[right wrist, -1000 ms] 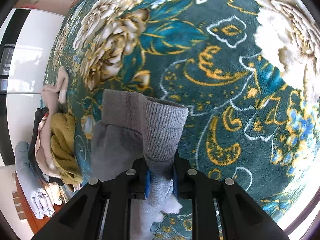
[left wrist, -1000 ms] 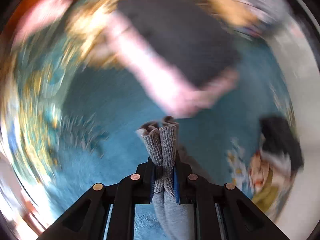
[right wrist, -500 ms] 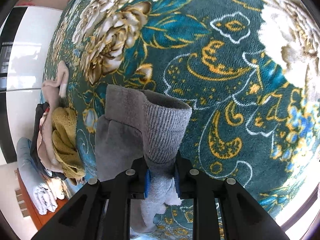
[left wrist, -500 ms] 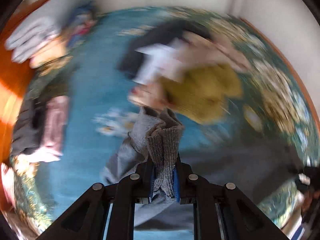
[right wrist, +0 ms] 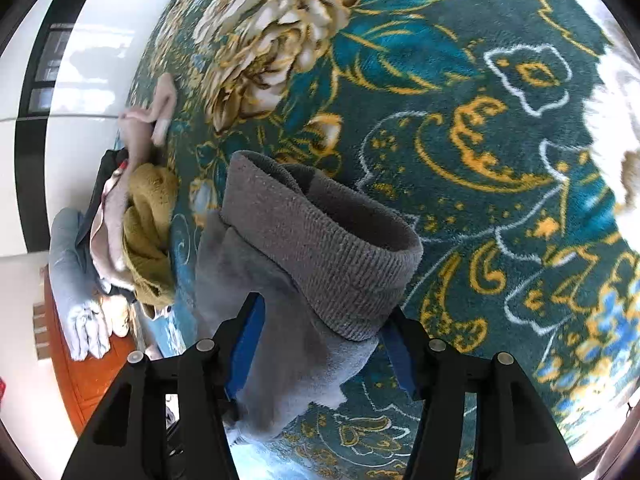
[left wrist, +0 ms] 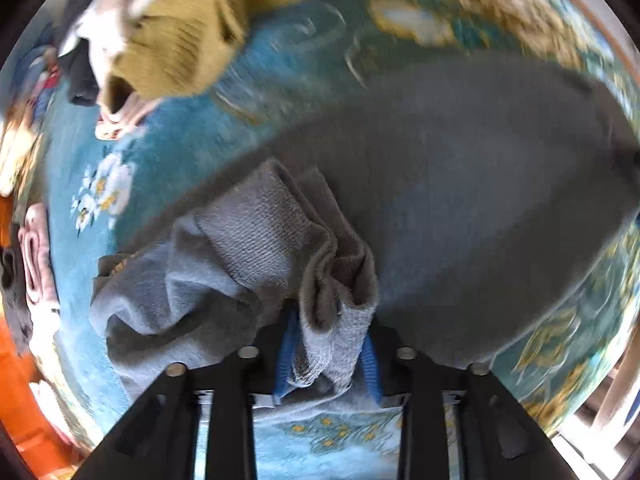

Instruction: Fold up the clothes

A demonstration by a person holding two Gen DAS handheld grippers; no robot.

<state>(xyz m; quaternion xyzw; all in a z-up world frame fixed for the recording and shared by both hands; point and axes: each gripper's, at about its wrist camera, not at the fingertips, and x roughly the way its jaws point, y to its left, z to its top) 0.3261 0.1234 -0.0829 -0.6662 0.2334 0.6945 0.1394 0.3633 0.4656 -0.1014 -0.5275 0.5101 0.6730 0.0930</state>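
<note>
Grey sweater [left wrist: 460, 184]: soft fleece body, ribbed knit cuffs, spread flat on teal floral blanket [right wrist: 460, 92]. Left claw [left wrist: 328, 344] clenched on bunched ribbed cuff [left wrist: 332, 292], blue pads pinching fabric. Right claw [right wrist: 320, 344] released, fingers spread wide either side of other cuff [right wrist: 332, 248], pads apart from knit. Left view alone shows broad sweater body, blurred. Right view alone shows white wall and orange floor beyond blanket edge. Clothes pile [right wrist: 140, 216], mustard knit on top, near sweater; patterned blanket bare on opposite side.
</note>
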